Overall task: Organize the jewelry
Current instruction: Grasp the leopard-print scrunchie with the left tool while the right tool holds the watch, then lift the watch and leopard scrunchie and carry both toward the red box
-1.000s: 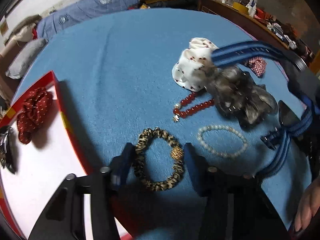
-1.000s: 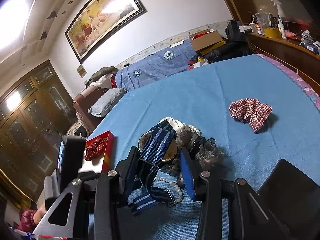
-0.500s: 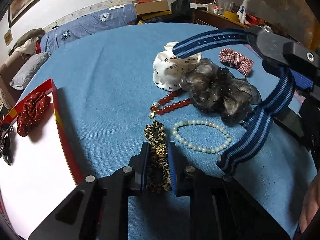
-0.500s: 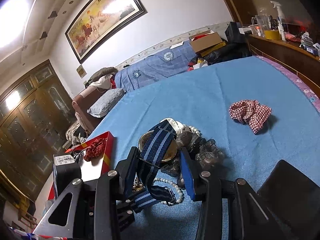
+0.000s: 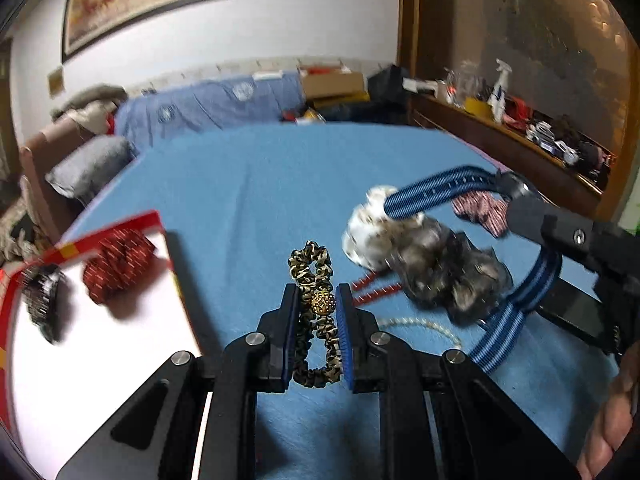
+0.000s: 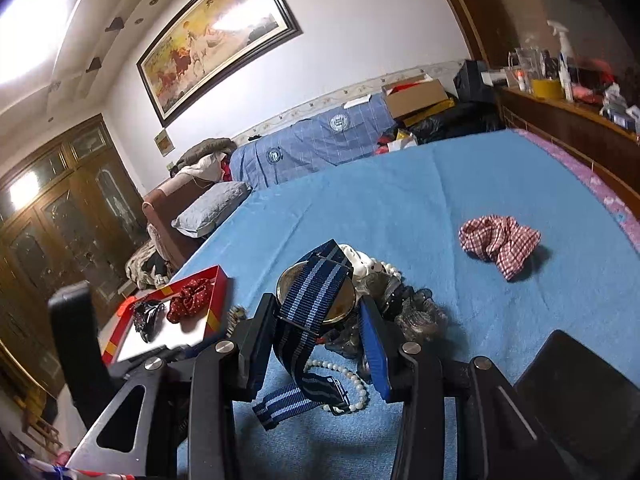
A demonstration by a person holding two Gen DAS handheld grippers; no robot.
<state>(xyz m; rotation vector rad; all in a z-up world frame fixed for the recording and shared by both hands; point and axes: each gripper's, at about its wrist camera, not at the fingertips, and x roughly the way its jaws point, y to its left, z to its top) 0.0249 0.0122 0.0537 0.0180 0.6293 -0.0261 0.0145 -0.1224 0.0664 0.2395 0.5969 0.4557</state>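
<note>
My left gripper (image 5: 316,304) is shut on a leopard-print scrunchie (image 5: 314,320) with a gold bead and holds it above the blue bed cover. My right gripper (image 6: 316,312) is shut on a watch (image 6: 316,296) with a blue striped strap, which also shows in the left wrist view (image 5: 432,196). A red-rimmed white tray (image 5: 80,360) lies at the left with a red scrunchie (image 5: 118,264) and a dark hair clip (image 5: 42,300) in it. A pearl bracelet (image 6: 352,384), a red bead bracelet (image 5: 372,288), a grey fuzzy scrunchie (image 5: 452,272) and a white spotted scrunchie (image 5: 368,232) lie on the cover.
A red checked scrunchie (image 6: 500,240) lies apart at the right. A black phone (image 6: 576,392) lies near the right gripper. A wooden sideboard (image 6: 568,120) with bottles runs along the right. Pillows and folded bedding (image 6: 304,148) lie at the far end.
My left gripper closed on the leopard scrunchie and has lifted it off the cover, tilting up and towards the tray. The right gripper holds the watch nearly still.
</note>
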